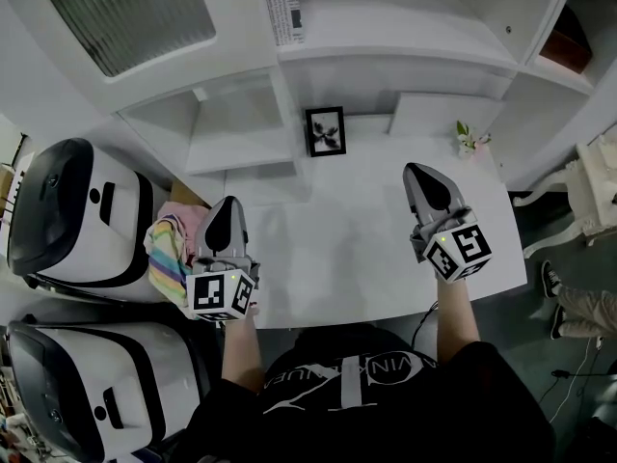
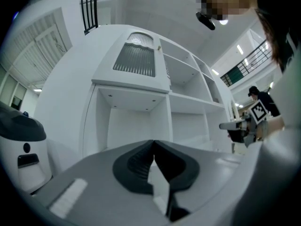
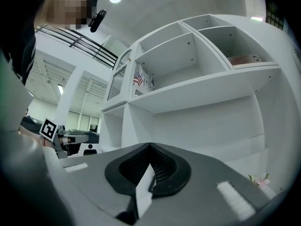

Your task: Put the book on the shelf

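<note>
- Seen from the head view, a person stands at a white table [image 1: 366, 258] facing a white shelf unit [image 1: 405, 41], with a gripper in each hand.
- The left gripper [image 1: 230, 203] hangs over the table's left edge. Its jaws are closed together, with nothing between them.
- The right gripper [image 1: 415, 169] hangs over the right side of the table, well apart from the left one. Its jaws are also pressed together and empty.
- The book [image 1: 281, 6], with a flag-patterned cover, stands upright in an upper shelf compartment, against that compartment's left wall. Neither gripper is near it.
- A small black picture frame [image 1: 325, 130] stands at the back of the table, between the two grippers' lines.
- A little sprig of flowers [image 1: 469, 140] sits at the table's far right corner.
- A striped pastel cloth [image 1: 172, 254] lies just beside the left gripper, next to two large white-and-black machines [image 1: 77, 220].
</note>
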Available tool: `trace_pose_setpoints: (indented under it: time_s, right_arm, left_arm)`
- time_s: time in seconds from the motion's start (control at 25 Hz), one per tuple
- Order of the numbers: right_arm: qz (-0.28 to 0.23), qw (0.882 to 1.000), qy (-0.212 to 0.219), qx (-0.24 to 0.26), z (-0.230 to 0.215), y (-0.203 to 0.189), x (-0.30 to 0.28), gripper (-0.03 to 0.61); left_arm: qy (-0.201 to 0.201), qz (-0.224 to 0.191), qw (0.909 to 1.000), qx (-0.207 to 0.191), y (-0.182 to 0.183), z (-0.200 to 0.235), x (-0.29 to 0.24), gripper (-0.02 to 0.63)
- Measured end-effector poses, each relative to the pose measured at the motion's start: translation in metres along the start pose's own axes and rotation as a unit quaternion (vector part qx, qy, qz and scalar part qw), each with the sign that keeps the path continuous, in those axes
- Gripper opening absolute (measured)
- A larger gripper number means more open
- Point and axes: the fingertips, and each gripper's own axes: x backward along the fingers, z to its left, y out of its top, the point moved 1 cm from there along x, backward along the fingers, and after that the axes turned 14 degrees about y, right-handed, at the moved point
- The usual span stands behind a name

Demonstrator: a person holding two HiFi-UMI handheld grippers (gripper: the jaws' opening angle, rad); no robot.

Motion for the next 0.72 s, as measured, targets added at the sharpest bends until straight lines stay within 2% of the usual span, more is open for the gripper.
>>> trace_pose_setpoints:
  time_s: [0.28,0.72]
  right_arm:
    - [0.002,1.0,-0.005,0.001,-0.0049,0.0002,0.0026,0.005]
    - [-0.001,1.0,-0.009,-0.009,-0.0095,-0.0044,0.007,0.005]
  left_arm:
    - [0.003,0.01,0.9999,0.0,-0.0031,-0.0002,-0.0019,0.0]
    - [-0.003,-0.001,1.0,0.0,0.0047,-0.0065,-0.0026,0.0]
